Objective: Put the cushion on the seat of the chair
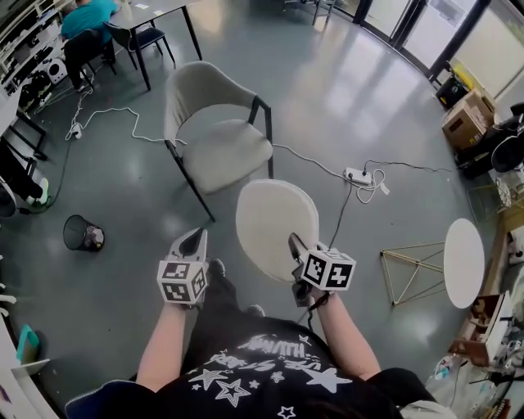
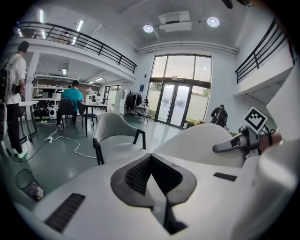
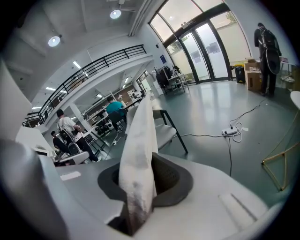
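Head view shows the cushion (image 1: 274, 225), a round off-white pad, held above the grey floor (image 1: 131, 196) in front of the person with its broad face turned up toward the camera. It is near the chair (image 1: 214, 123) but apart from it, and the chair's pale seat (image 1: 229, 151) lies bare with its front edge toward the cushion. The right gripper (image 1: 294, 241) has the cushion's near-right rim pinched between its jaws, which are closed almost fully on the thin edge; in the right gripper view the fabric rises straight up out of the pads. The left gripper (image 1: 198, 235) hangs just left of the cushion without touching it, its jaws brought together at the tips and holding nothing. A white cable (image 1: 307, 159) trails across the floor under the chair to a power strip (image 1: 358, 174) lying right of the cushion. A black mesh waste bin (image 1: 83, 233) stands well off to the left. At the right are a round white table top (image 1: 464, 262) and a gold wire frame (image 1: 407, 274), with a cardboard box (image 1: 467, 119) farther back. A person in a teal top (image 1: 86, 15) sits at a table in the far left corner.
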{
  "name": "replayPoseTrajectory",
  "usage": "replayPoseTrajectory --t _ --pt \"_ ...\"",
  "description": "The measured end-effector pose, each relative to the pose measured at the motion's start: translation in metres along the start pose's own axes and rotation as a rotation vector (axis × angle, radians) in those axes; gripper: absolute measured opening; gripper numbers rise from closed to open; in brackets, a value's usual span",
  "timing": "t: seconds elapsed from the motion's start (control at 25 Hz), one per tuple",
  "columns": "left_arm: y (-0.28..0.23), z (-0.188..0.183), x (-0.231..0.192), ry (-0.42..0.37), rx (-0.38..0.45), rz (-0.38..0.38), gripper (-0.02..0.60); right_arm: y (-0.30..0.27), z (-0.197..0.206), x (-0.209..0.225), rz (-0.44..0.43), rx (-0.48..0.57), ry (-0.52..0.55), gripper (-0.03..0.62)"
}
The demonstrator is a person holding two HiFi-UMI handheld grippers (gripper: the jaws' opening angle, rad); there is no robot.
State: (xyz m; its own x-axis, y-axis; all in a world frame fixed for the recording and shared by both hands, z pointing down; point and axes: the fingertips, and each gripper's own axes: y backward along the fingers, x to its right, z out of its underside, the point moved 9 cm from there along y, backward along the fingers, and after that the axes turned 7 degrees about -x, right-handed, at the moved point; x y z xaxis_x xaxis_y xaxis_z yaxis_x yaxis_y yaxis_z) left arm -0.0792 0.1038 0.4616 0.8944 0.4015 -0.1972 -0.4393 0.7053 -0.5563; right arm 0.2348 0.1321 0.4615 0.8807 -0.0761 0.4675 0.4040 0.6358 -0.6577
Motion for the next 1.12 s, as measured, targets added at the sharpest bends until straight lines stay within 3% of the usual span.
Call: replayPoseTrajectory --t 0.32,0.84,1.12 --pt "-0.052 -0.043 -0.06 -0.024 -0.031 0.042 0.009 -0.061 -0.053 -0.016 0.029 -0.005 -0.023 0.064" --pt "-0.092 -0.09 -0.167 0.029 -0.054 0.044 0.009 -0.154 -0.121 -0.071 0.05 -0.032 -0.003 0.064" --pt "-0.113 -0.093 -0.193 -0.109 -0.1 0.086 0.009 -0.182 -0.135 -0.09 0.09 -0.037 0.007 0.064"
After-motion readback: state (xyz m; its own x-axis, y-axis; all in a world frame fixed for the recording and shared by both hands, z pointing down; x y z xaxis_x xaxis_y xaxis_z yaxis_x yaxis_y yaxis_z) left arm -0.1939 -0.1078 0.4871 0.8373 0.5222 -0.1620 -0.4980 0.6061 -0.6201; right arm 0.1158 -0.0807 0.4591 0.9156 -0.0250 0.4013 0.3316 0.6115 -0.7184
